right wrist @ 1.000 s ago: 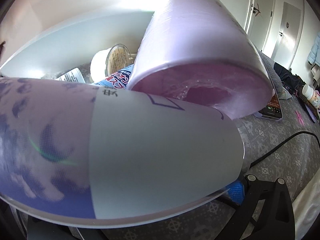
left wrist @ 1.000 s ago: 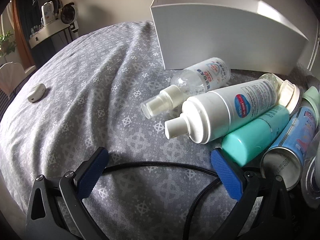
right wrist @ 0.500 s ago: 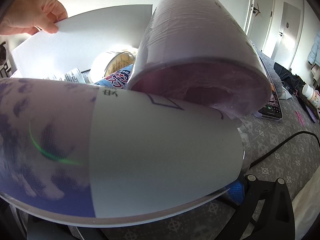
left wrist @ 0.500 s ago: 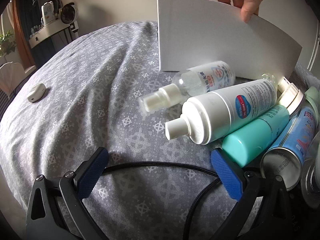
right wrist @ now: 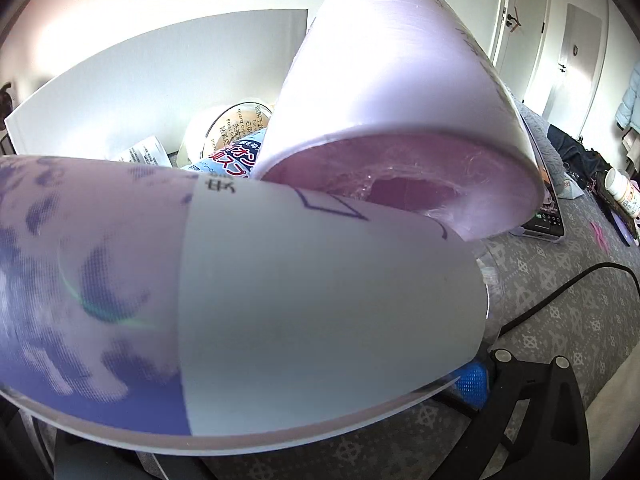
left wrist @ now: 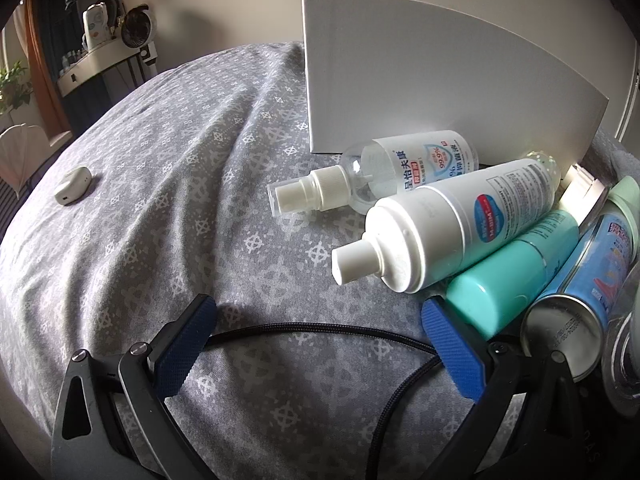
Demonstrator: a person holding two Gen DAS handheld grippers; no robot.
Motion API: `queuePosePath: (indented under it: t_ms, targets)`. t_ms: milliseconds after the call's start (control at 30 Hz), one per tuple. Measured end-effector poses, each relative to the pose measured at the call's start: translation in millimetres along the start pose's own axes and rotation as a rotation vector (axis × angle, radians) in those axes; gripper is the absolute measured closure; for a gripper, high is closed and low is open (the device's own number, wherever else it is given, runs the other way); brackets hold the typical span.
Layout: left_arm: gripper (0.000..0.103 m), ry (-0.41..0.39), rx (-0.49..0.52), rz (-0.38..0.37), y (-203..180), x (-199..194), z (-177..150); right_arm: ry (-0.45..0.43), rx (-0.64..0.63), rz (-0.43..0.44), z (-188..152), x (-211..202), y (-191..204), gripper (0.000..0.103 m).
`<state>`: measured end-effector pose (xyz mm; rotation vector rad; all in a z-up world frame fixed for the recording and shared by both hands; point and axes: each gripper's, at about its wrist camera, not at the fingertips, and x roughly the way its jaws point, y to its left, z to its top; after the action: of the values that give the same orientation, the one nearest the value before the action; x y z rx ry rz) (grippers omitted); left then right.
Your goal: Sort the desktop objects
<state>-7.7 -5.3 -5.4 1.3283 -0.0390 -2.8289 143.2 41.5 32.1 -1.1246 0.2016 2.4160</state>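
Observation:
In the left wrist view several bottles lie in a heap on the grey patterned cloth [left wrist: 160, 208]: a clear spray bottle [left wrist: 384, 172], a white pump bottle [left wrist: 452, 224], a teal bottle [left wrist: 512, 276] and a blue spray can [left wrist: 580, 292]. A white box [left wrist: 420, 80] stands upright behind them. My left gripper [left wrist: 320, 344] is open just left of the heap, with nothing between its pads. The right wrist view is filled by a lavender-and-white bottle [right wrist: 300, 300] and a pink cylinder [right wrist: 400, 112]. Of my right gripper [right wrist: 320, 376], only the right finger pad [right wrist: 472, 382] shows, set wide.
A black cable [left wrist: 304, 326] runs between the left gripper's fingers. A small white device [left wrist: 72, 186] lies far left on the cloth. In the right wrist view a phone [right wrist: 548, 216], a white jar [right wrist: 620, 188] and another cable [right wrist: 560, 292] lie to the right.
A hand tipped the white box upright and has since left the view. The clear spray bottle shifted slightly. Neither gripper has moved.

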Motion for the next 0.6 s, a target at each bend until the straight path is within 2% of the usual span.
queuePosePath:
  t_ms: [600]
  targets:
    - [0.0,0.0,0.0,0.0,0,0,0,-0.003,0.001,0.001,10,8,4,0.0]
